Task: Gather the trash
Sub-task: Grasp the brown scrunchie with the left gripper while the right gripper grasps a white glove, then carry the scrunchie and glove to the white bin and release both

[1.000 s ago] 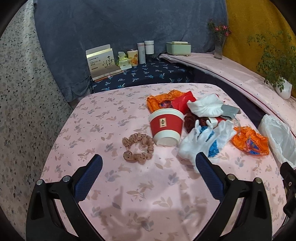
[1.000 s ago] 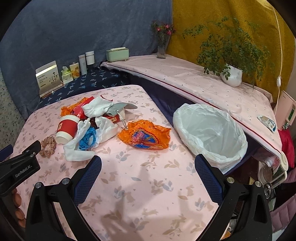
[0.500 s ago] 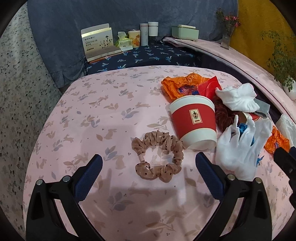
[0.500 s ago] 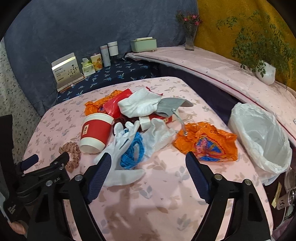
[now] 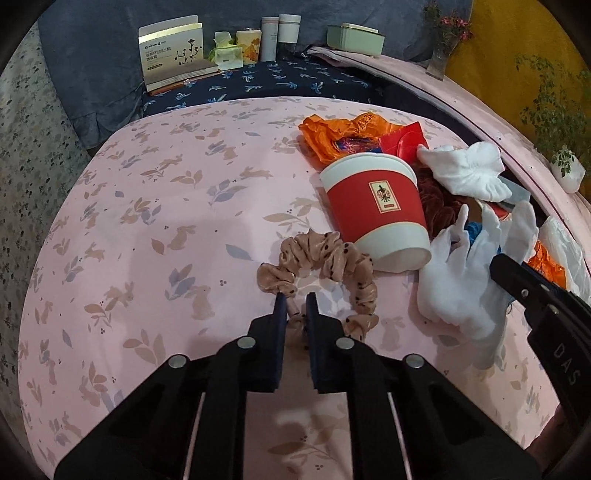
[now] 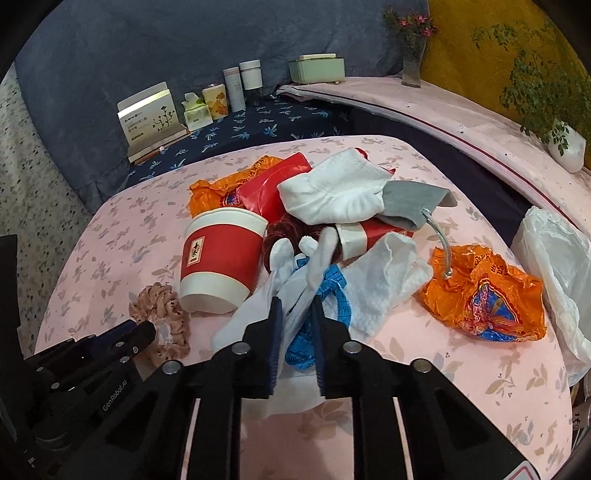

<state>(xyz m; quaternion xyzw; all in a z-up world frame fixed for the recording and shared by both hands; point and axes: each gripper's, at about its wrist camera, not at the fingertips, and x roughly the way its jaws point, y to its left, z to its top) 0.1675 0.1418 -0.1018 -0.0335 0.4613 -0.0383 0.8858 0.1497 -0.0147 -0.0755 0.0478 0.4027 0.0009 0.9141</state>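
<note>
Lying on pink table (image 6: 461, 369): 1 red paper cup (image 6: 221, 258), 1 scrunchie (image 5: 325, 266), 2 orange wrappers (image 6: 484, 291) (image 6: 218, 192), 1 white glove (image 6: 295, 288), 1 white sock (image 6: 332, 192), 1 white bag (image 6: 554, 258). Standing behind: 2 plants (image 6: 539, 85) (image 6: 410, 26), 1 green box (image 6: 317, 68).

The left gripper (image 5: 294, 304) has its blue pads pinched on the near loop of a tan dotted scrunchie (image 5: 323, 275), which lies on the pink rabbit-print tablecloth (image 5: 159, 221). Just beyond and to the right, a red-and-white paper cup (image 5: 376, 206) lies tilted, touching the scrunchie. Right of the fingers lies a white glove (image 5: 465, 280), with the right gripper (image 5: 535, 295) over it. Beyond the cup sits an orange wrapper (image 5: 332, 136).
</note>
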